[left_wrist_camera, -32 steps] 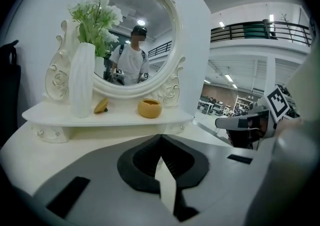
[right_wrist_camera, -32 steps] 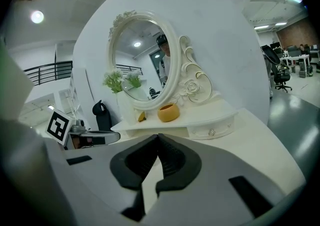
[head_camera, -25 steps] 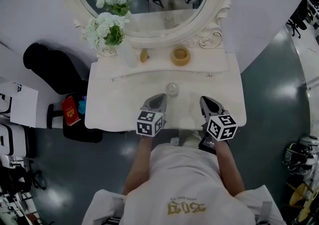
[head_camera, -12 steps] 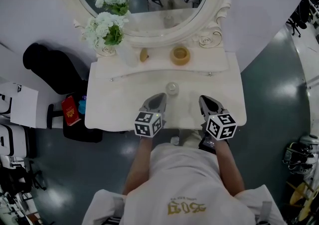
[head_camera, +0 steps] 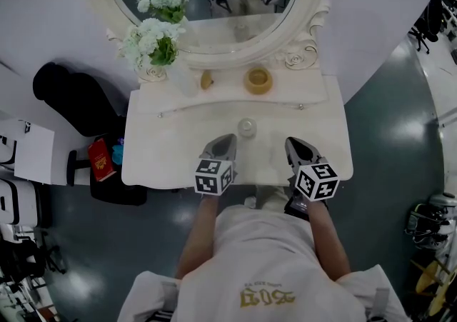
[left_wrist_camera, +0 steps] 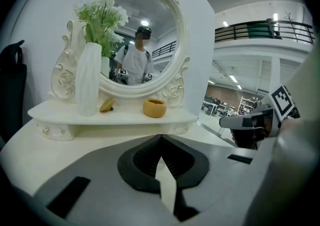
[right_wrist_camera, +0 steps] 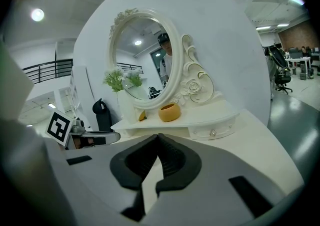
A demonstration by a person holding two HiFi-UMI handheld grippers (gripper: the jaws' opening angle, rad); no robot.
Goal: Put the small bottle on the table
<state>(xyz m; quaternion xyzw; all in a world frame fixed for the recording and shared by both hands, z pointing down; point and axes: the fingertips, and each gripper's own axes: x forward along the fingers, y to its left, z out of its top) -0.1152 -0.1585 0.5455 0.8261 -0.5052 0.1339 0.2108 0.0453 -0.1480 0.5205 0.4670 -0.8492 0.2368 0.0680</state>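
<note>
Standing beyond small bottle (head_camera: 246, 127): vase (head_camera: 183, 78), bowl (head_camera: 258, 80)

light: dim, even overhead | focus: sharp | edges: fisheye-curved, dark vignette on gripper views

The left gripper (head_camera: 227, 140) and right gripper (head_camera: 293, 143) are grey with black pads (left_wrist_camera: 142, 162), their cubes (head_camera: 213, 175) patterned in black-and-white squares. Ahead of them the table (head_camera: 164, 156) is cream-white, the small bottle (head_camera: 246, 127) pale, the bowl (head_camera: 258, 79) beyond ochre, the flowers (head_camera: 151, 38) white over green leaves.

L gripper (head_camera: 229, 138), R gripper (head_camera: 292, 142) closed (empty)
</note>
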